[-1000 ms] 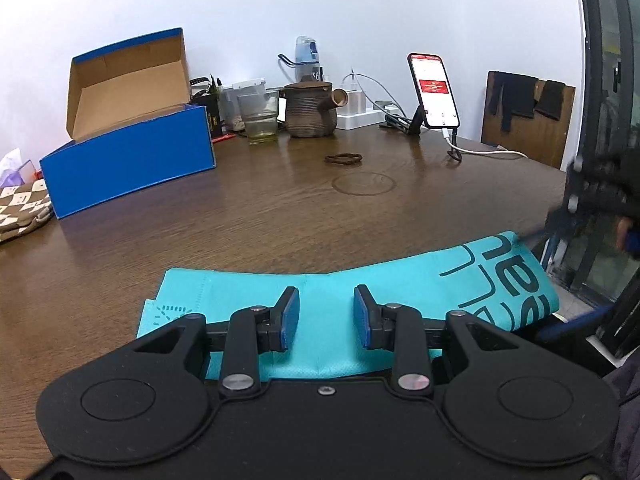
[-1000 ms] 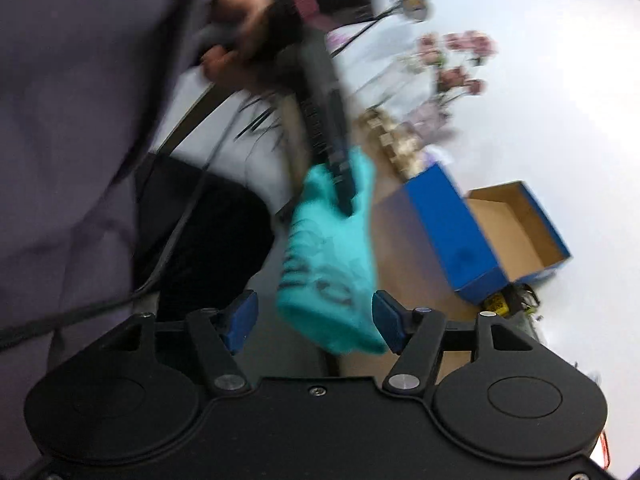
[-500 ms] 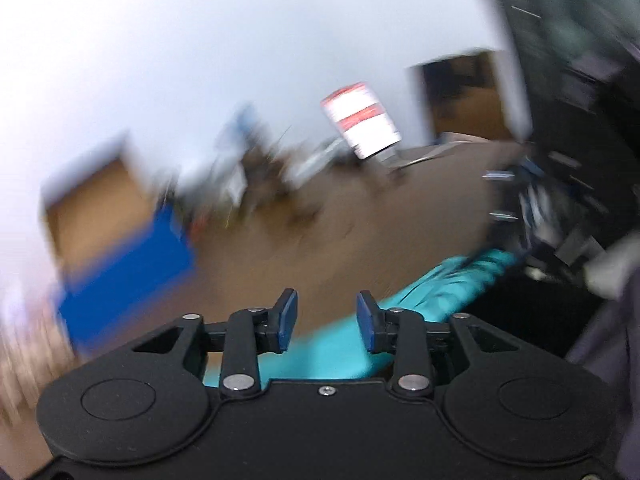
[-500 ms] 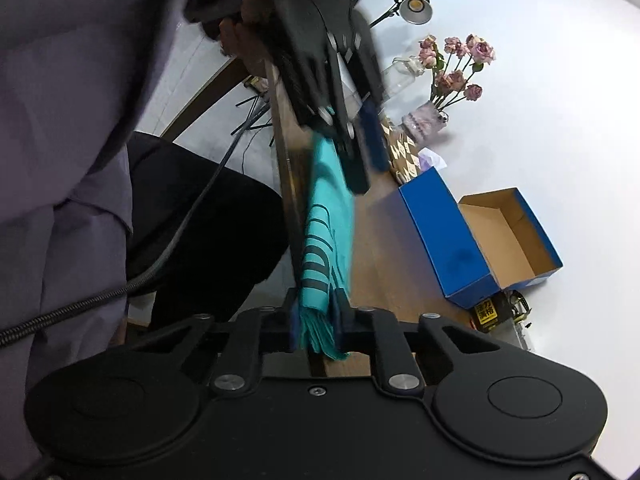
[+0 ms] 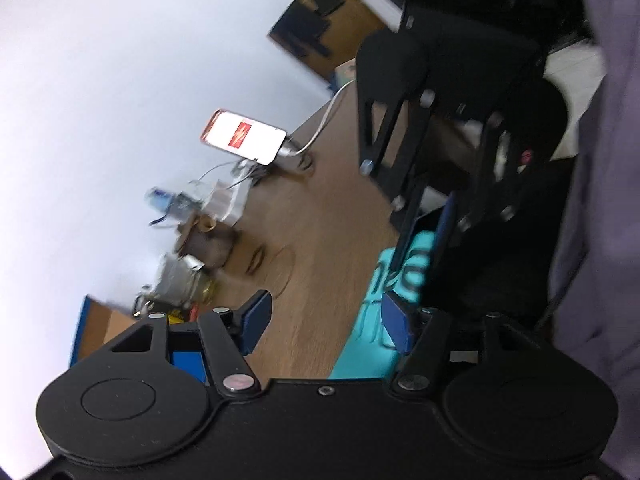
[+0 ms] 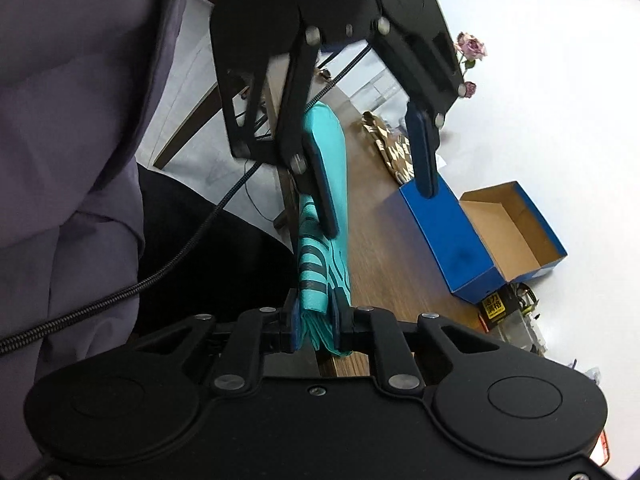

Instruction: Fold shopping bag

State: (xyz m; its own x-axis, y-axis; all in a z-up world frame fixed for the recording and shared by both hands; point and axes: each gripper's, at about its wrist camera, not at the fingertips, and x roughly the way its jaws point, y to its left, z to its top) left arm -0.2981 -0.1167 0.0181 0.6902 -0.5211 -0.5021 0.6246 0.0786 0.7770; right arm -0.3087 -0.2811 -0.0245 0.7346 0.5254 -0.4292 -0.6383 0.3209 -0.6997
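The teal shopping bag [image 6: 326, 240], folded into a long strip with dark lettering, hangs off the wooden table's near edge. My right gripper [image 6: 315, 330] is shut on its end. My left gripper [image 5: 324, 326] is open, rolled sideways, with the bag [image 5: 376, 320] by its right finger. In the right wrist view the left gripper [image 6: 372, 192] stands open over the far part of the strip, one finger against the cloth. In the left wrist view the right gripper [image 5: 424, 240] pinches the bag's other end.
An open blue shoe box [image 6: 480, 236] stands on the table [image 6: 384, 264] right of the bag. A patterned pouch [image 6: 390, 146] and dried roses [image 6: 472, 48] lie beyond. A phone on a stand [image 5: 244, 136], a teapot [image 5: 208, 244] and cables sit at the back. My body is close on the left.
My right gripper closed on the bag's end and holds it. My left gripper opened wider, rolled onto its side and moved along the strip toward the right gripper.
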